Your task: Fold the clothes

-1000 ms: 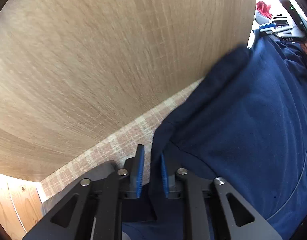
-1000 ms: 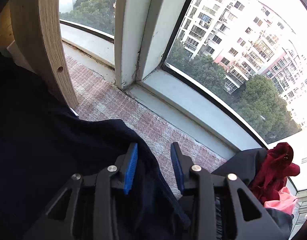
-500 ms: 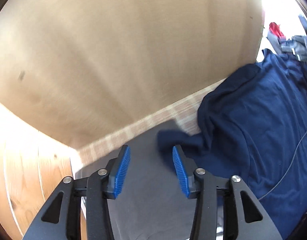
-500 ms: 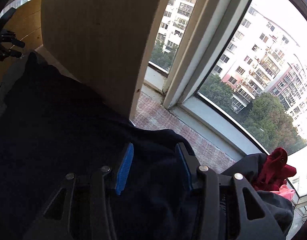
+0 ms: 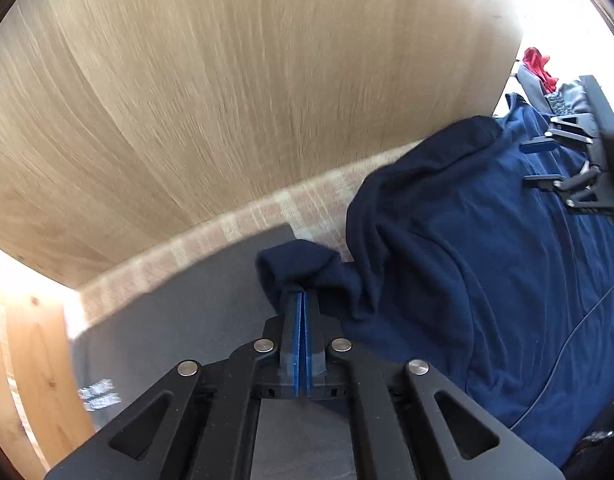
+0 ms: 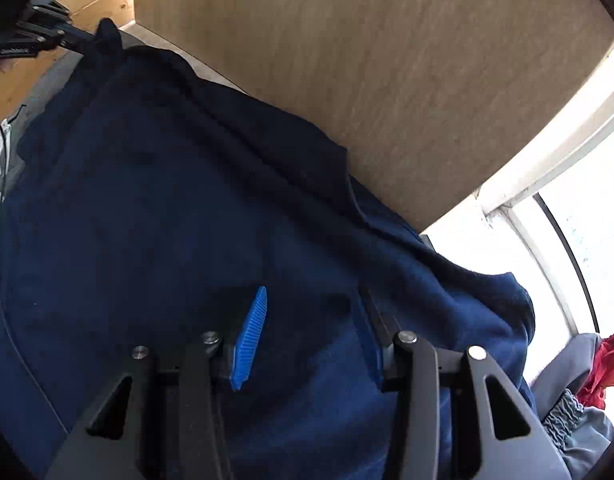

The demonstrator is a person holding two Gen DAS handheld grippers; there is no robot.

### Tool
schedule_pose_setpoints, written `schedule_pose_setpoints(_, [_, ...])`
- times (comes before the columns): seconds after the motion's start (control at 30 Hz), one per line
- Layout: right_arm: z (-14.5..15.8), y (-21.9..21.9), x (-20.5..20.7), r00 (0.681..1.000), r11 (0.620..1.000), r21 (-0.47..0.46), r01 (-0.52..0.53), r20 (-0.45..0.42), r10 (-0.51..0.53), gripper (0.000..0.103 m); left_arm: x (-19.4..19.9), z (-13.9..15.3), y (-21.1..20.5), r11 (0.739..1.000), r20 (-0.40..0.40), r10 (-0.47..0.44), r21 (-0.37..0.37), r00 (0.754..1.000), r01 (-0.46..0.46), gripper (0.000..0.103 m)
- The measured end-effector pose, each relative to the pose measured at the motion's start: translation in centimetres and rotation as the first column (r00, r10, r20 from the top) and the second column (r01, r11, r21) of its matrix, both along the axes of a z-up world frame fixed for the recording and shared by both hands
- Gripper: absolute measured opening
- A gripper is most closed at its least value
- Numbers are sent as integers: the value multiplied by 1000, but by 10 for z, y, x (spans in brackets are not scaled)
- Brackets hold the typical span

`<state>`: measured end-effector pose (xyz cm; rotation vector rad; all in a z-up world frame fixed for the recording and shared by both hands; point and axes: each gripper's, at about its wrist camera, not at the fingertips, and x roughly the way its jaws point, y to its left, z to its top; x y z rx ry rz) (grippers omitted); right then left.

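Navy garment [image 5: 487,248]: lies spread across a grey mat [image 5: 179,320] and a checked cloth [image 5: 291,204], its far edge against a wooden panel [image 5: 227,80]; its sleeve end [image 5: 299,268] reaches out onto the mat.
Left tool [image 5: 301,300]: blue pads pressed together on the sleeve end, probably so the sleeve can be carried over the body of the garment.
Right tool [image 6: 307,320]: jaws wide apart, low over the garment's middle with nothing between them; one pad [image 6: 249,340] shows clearly, the other is partly sunk in cloth. It may be steadying the fabric.
Other clothes: a red item [image 6: 605,360] and a grey item [image 6: 575,420] wait beside the window.
Change, left: half a second ago the tool stood open short of the sleeve; now it is clamped on it.
Change, right: the tool has swung from the window side to over the garment's body.
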<state>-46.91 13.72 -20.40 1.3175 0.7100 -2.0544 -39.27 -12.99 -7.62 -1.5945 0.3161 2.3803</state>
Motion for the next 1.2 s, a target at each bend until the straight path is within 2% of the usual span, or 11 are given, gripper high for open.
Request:
schedule_pose_setpoints(0.07, [-3,5,-6,999,999,-3,38,8,-38,51,10,19,-19,999,-34,38,-21,999,-39,1])
schedule_pose_setpoints(0.2, [-6,12,-13,996,996,-21,82,24,-81,66,15,26,-55,955,-64,182,-227,981,-192,0])
schedule_pose_setpoints(0.3, [-7,12,-14,996,996,-20,92,21,-91,66,20,23,-78,956,-22,244,-161,969,-245,18])
schedule_pose_setpoints(0.47, [-7,9,-13,996,996,-2,91,17,-90,67,48,19,-56,989,75,145,-2,987,-146,43])
schedule_pose_setpoints(0.73, [-9,8,-10,995,995,-2,96,6,-96,67,77,-9,-14,997,184,66,28,981,-72,54])
schedule_pose_setpoints(0.8, [-9,6,-9,996,996,4,90,1,-90,67,77,-21,-10,996,197,70,43,978,-80,51])
schedule_pose_setpoints(0.83, [-10,6,-9,996,996,6,89,0,-89,67,78,-22,-7,997,200,60,45,978,-70,33])
schedule_pose_setpoints(0.87, [-10,5,-9,996,996,8,87,1,-87,67,79,-23,-3,997,203,48,46,978,-58,0])
schedule_pose_setpoints(1.03, [-12,6,-8,996,996,6,93,0,-93,69,90,-1,2,1000,149,14,25,989,-18,0])
schedule_pose_setpoints(1.13, [-14,9,-8,994,994,2,105,-7,-105,75,92,11,-14,995,99,74,-79,992,-66,0])
schedule_pose_setpoints(1.2, [-15,11,-9,993,993,-7,118,0,-118,77,95,14,-28,994,131,103,10,986,-106,0])
